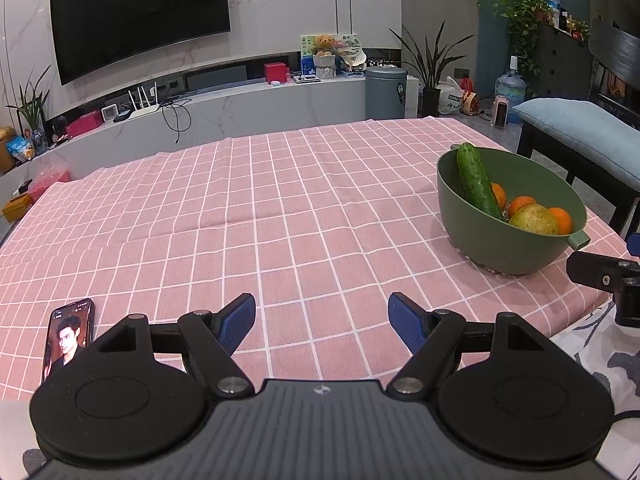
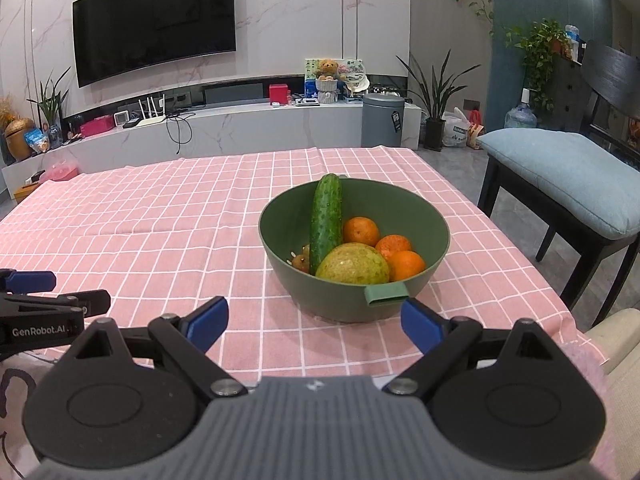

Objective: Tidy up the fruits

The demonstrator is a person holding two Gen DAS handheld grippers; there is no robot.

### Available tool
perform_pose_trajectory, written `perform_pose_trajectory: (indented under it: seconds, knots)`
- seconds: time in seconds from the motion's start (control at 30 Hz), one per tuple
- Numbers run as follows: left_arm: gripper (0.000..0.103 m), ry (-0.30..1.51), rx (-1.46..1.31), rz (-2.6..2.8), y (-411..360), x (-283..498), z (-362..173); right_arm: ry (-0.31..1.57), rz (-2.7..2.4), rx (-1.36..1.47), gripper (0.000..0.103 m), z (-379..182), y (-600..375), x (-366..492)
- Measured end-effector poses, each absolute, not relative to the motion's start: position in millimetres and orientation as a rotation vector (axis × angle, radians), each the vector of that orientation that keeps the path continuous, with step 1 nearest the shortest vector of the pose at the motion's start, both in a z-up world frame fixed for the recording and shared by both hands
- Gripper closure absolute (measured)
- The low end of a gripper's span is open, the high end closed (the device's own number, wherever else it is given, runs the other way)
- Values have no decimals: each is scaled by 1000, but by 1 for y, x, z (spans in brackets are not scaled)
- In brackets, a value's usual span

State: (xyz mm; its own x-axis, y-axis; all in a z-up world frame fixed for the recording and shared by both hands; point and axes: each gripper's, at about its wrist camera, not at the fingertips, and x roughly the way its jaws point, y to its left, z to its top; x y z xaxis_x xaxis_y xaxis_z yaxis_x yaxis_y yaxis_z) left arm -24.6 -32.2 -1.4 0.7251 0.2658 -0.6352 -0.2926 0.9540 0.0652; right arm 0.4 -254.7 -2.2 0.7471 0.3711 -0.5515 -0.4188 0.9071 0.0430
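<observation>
A green bowl [image 2: 436, 236] stands on the pink checked tablecloth [image 2: 160, 220] near the table's right side. In it are an upright cucumber [image 2: 326, 220], three oranges [image 2: 361, 231], a yellow-green pear [image 2: 354, 264] and small brown fruits [image 2: 300, 261]. My right gripper [image 2: 314, 320] is open and empty, just in front of the bowl. My left gripper [image 1: 322, 320] is open and empty over the cloth, left of the bowl [image 1: 472, 236]. The cucumber [image 1: 476, 180] and the oranges [image 1: 520, 203] also show in the left wrist view.
A phone [image 1: 70, 336] with a lit screen lies on the cloth at the front left. A dark chair with a blue cushion [image 2: 560, 172] stands right of the table. A TV console [image 2: 220, 128] runs behind the table. The table's front edge is just below both grippers.
</observation>
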Motion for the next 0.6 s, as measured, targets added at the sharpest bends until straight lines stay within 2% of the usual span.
perform_pose_trajectory:
  seconds: [0.6]
  knots:
    - [14, 707, -30, 309, -33, -23, -2, 583, 445, -93, 12, -4, -254, 0]
